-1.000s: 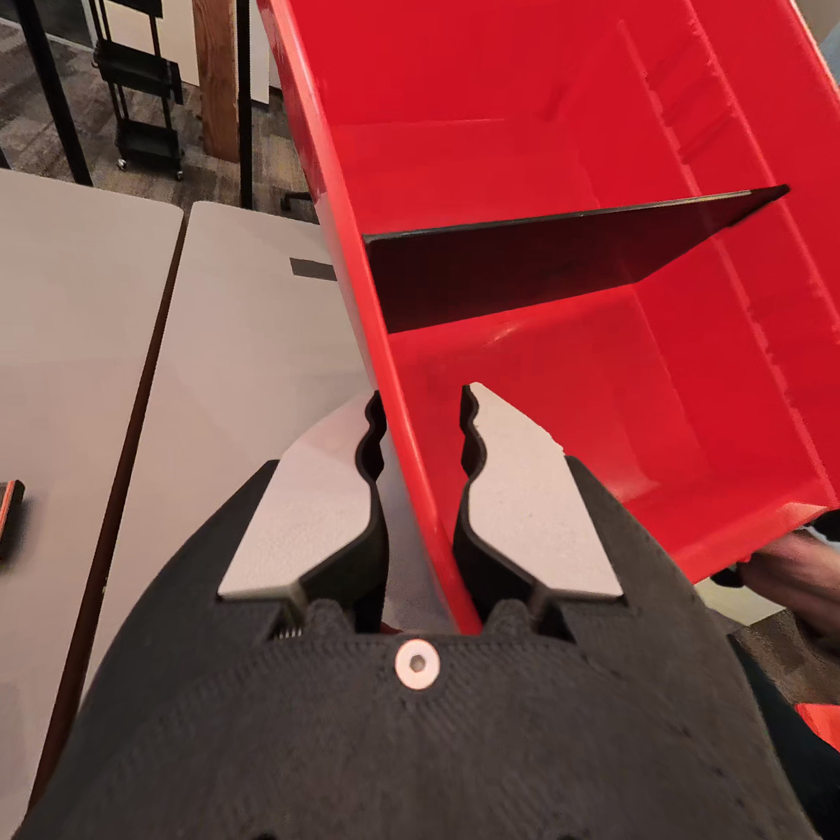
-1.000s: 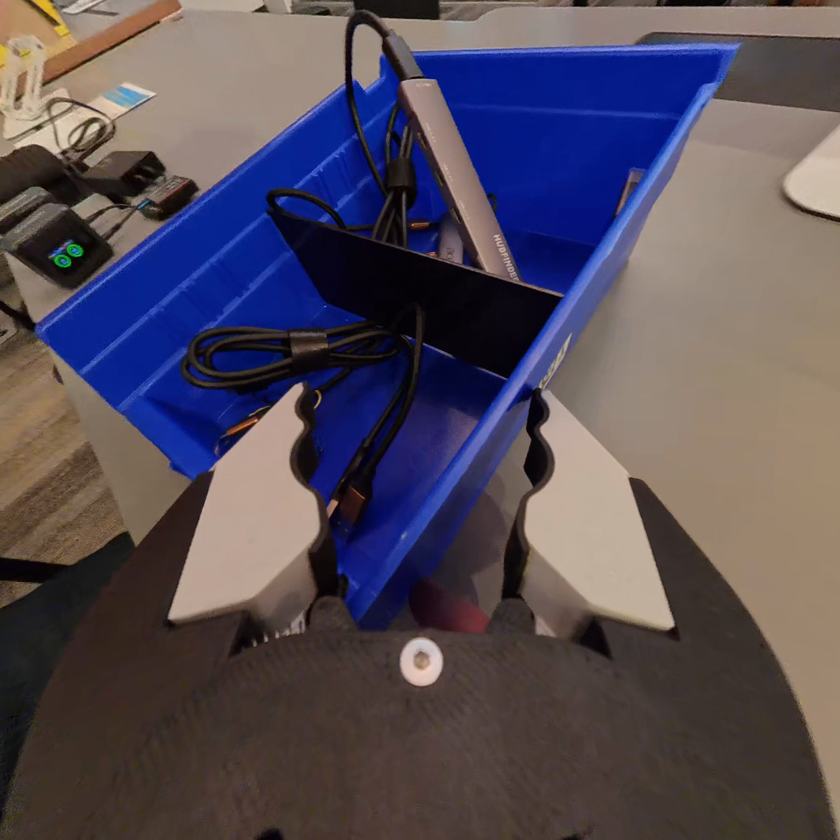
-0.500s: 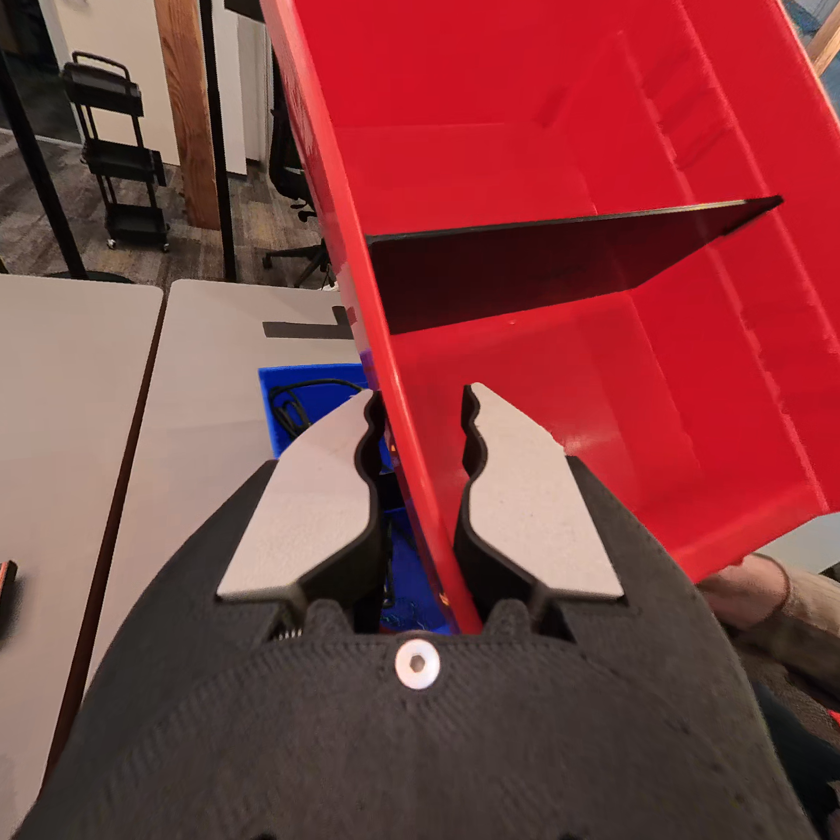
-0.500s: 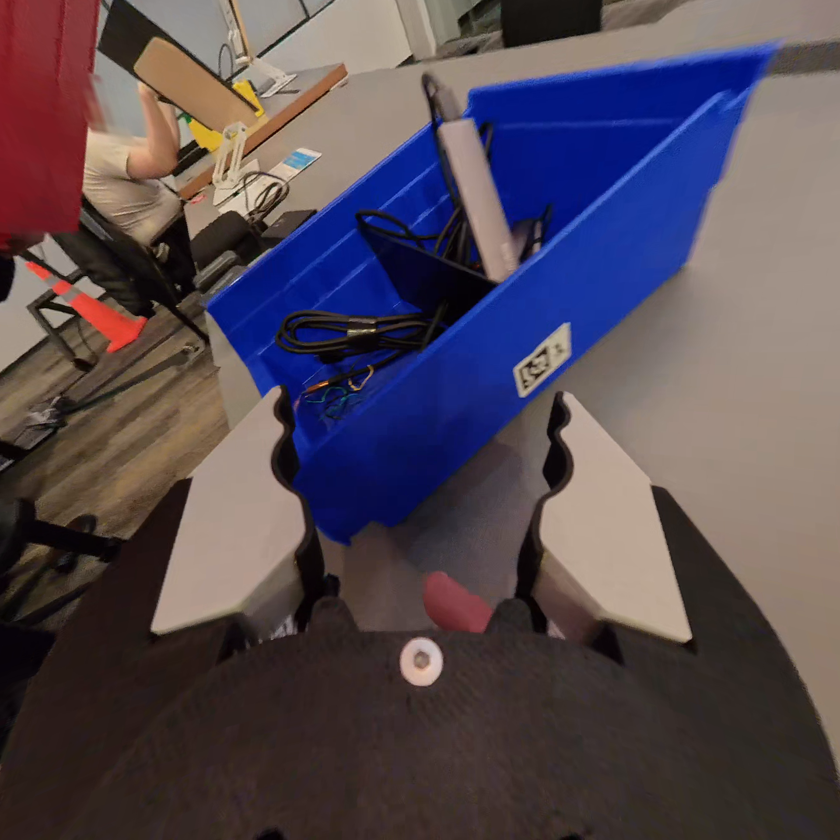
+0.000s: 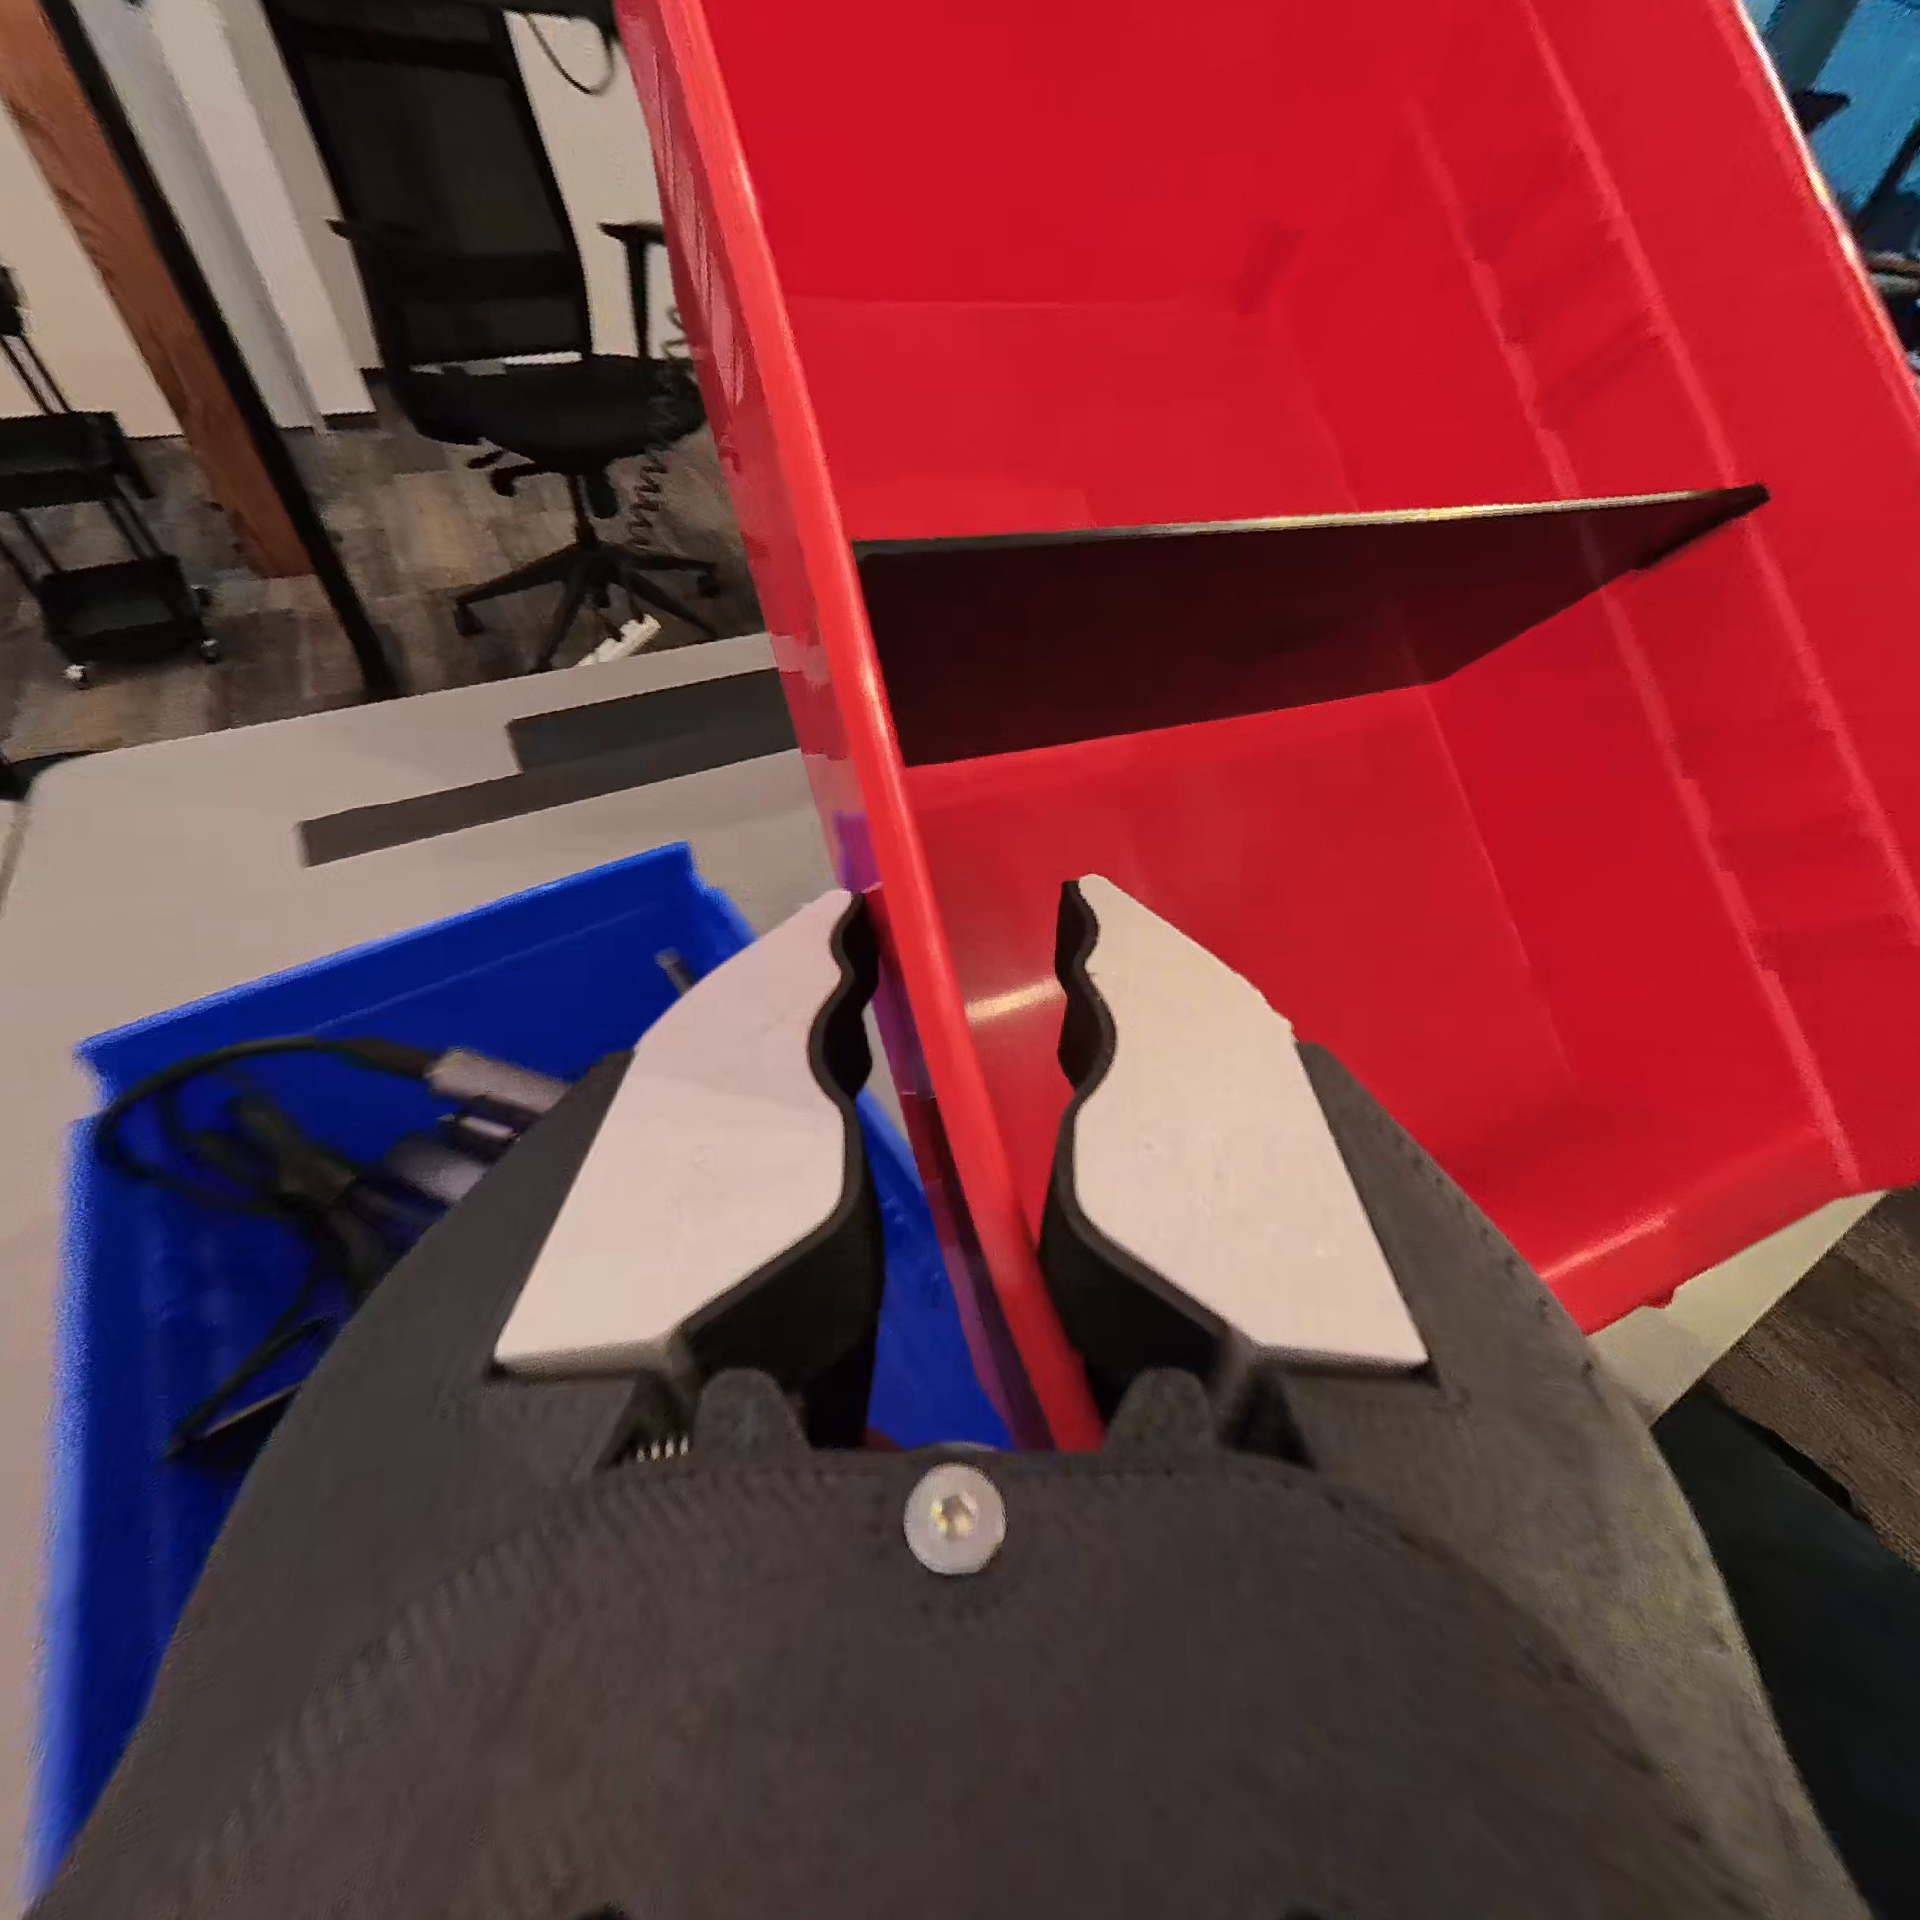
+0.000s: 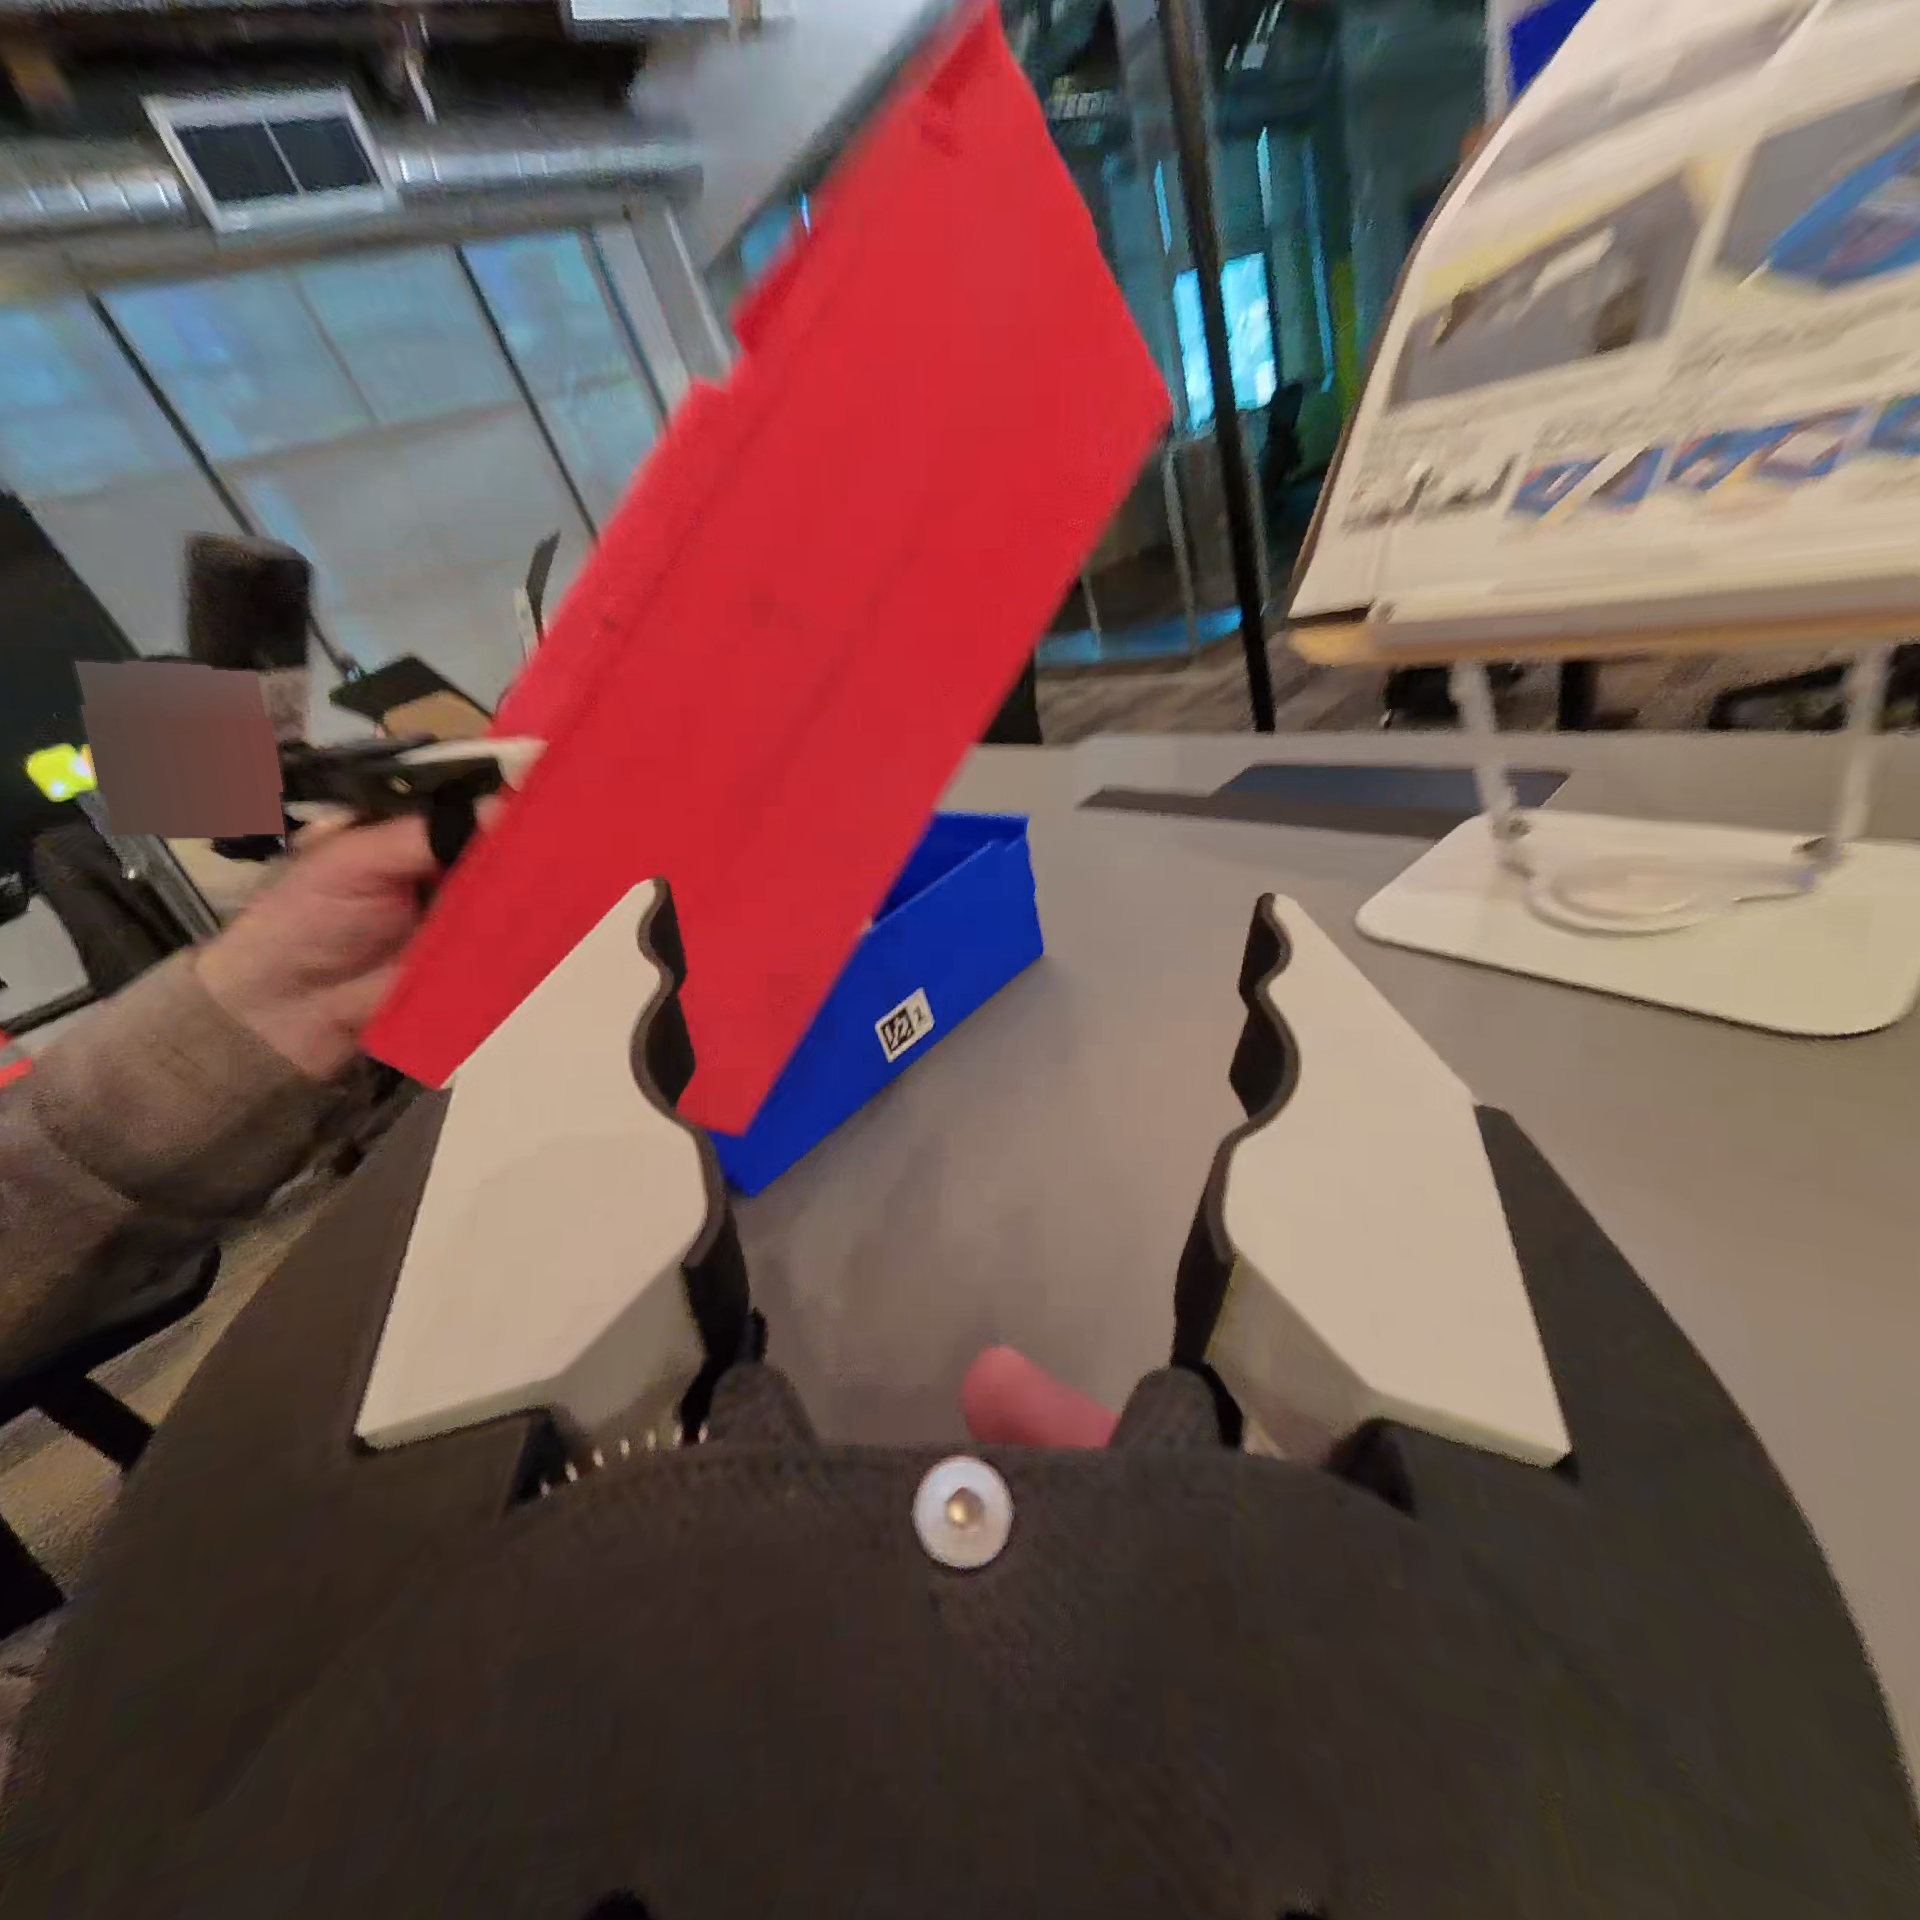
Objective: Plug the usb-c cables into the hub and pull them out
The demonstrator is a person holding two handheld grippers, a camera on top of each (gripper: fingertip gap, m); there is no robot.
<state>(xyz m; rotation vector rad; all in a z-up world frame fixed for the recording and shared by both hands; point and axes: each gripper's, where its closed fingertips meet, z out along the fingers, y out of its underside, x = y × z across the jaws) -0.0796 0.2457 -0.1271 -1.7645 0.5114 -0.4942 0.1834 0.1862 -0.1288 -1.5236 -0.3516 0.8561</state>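
my left gripper (image 5: 961, 914) is clamped on the side wall of a red bin (image 5: 1299, 416), wall running between the fingers down to the throat. the bin is lifted clear of the grey table (image 6: 1299, 1091) and tilted steeply. seen from my right side, its low corner hangs over the near end of a blue bin (image 6: 935, 966). one black divider (image 5: 1195, 623) crosses the red bin; both compartments look bare.

my right gripper (image 6: 961, 914) is spread wide, gripping nothing, hovering above bare table just short of the blue bin's near corner. open tabletop ahead and to its right, up to the white base of a stand (image 6: 1621, 935) carrying a printed board.

my left hand (image 6: 312, 956), in a grey sleeve, is out at the left of the right wrist view, holding the left tool level with the red bin's lower edge.

count: two bins, one red, one blue. the blue bin sits on the table near its front edge. inside it, a grey usb-c hub (image 5: 488, 1081) and a bundle of black cables (image 5: 281, 1174), blurred, so no cable count. nothing visibly plugged besides the hub's own lead.
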